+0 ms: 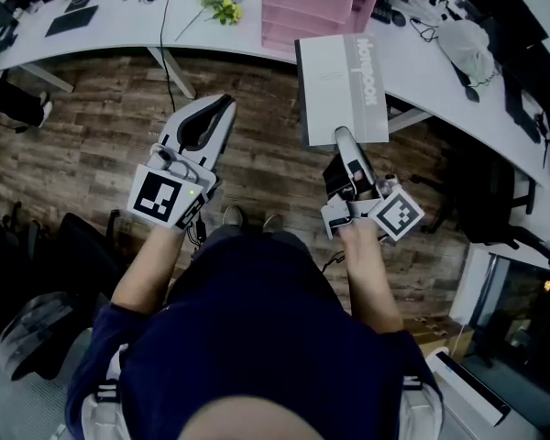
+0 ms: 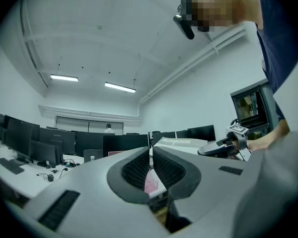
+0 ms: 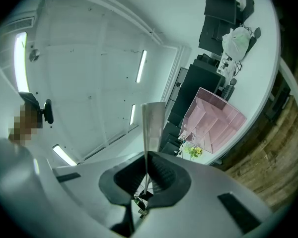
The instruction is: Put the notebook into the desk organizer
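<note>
Both right gripper (image 1: 346,142) fingers (image 3: 123,178) pinch the notebook (image 1: 344,85) edge, carry step; next it likely needs sliding into the organizer (image 1: 323,3) ahead of them; left gripper (image 1: 222,108) pressed together, empty.

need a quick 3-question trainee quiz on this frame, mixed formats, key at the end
1. True or false: the notebook already lies inside the pink desk organizer.
2. Multiple choice: how does the right gripper stand to the notebook? A: shut on its edge. B: open, hovering above it. C: pressing it flat on the floor.
3. Fill in: the left gripper holds ___.

Key: 1 false; 2 A; 3 nothing.
</note>
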`<state>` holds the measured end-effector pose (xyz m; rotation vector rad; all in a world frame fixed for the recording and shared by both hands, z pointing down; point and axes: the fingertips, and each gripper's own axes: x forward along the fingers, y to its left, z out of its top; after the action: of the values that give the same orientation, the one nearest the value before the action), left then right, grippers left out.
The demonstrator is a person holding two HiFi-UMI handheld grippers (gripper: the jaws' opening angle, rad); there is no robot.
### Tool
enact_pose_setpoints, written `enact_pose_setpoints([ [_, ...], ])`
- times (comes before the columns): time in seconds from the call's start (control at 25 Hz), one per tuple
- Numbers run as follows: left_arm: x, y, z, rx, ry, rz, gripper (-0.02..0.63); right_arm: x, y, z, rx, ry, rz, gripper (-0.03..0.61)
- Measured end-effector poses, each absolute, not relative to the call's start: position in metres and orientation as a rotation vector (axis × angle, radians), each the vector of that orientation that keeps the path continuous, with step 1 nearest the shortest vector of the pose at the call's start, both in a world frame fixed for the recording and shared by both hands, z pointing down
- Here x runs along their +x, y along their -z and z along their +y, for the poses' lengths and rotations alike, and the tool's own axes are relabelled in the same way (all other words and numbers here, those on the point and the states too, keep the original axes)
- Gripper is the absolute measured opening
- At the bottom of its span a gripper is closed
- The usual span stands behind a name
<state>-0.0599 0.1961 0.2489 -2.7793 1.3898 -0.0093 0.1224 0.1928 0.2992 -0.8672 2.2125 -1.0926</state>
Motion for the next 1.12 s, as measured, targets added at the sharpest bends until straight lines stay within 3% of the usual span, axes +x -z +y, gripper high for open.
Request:
enact_pose_setpoints([
  [1.12,-0.015,-0.268,0.206,-2.787,0.047,1.428,0.043,0.148,-0.310,0.197,-0.917,1.015,2.358,0.011],
])
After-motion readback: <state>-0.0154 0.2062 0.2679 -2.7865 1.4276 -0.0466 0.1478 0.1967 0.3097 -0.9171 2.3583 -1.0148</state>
